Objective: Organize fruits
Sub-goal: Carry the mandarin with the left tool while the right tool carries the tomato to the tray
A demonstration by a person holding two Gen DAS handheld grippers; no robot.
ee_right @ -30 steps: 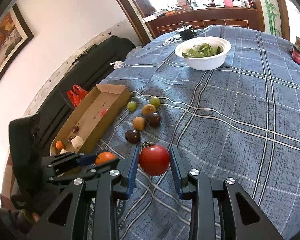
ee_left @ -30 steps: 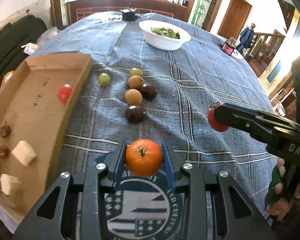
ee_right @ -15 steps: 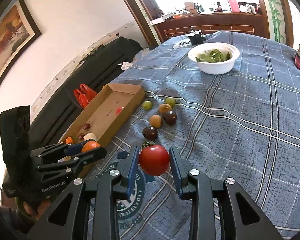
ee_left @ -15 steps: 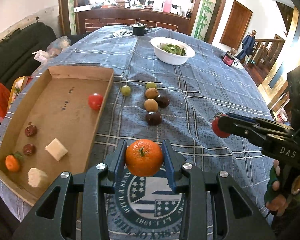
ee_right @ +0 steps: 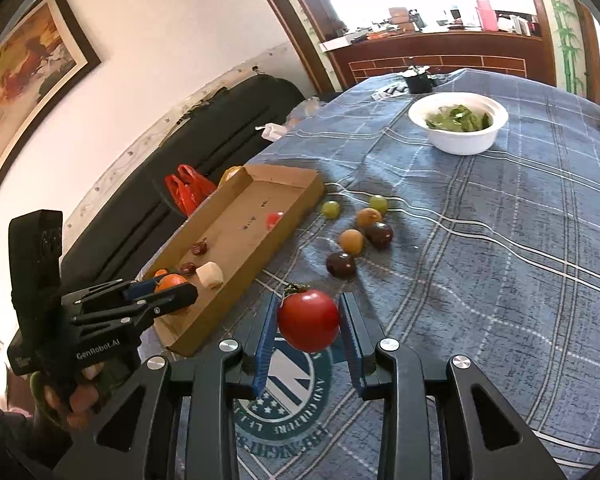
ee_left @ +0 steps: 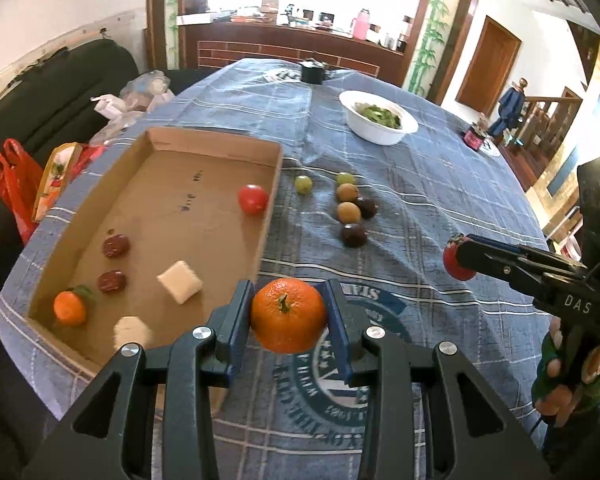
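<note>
Fruits are in three places: held in the grippers, loose on the surface, and inside a cardboard tray.

Left gripper (ee_left: 288,316): the blue-lined jaws are clamped on a round orange mandarin (ee_left: 288,315) with dimpled peel and a short green stem stub. The mandarin is held clear of the surface, just beyond the near right corner of the tray.

Right gripper (ee_right: 308,320): the jaws are clamped on a smooth, glossy red tomato (ee_right: 308,320) with a dried green calyx at its upper left. It hangs above a round printed emblem (ee_right: 296,396) on the cloth.

Surface (ee_left: 440,184): covered by a blue woven cloth with pale plaid lines, creased ahead of the left gripper.

Cardboard tray (ee_left: 140,168): shallow, rectangular, plain brown board with low folded walls, ahead and to the left of the left gripper. It contains a red tomato (ee_left: 253,199) near its right wall, two dark wrinkled red fruits (ee_left: 115,246), a small mandarin (ee_left: 70,309) with a leaf, and two pale blocky pieces (ee_left: 179,282).

Loose fruits (ee_left: 352,212): ahead of both grippers, right of the tray. Two green grapes, two tan round fruits and two dark glossy ones, closely grouped.

White bowl (ee_left: 378,122): round, smooth, holding green leaves, far ahead of the grippers.
</note>
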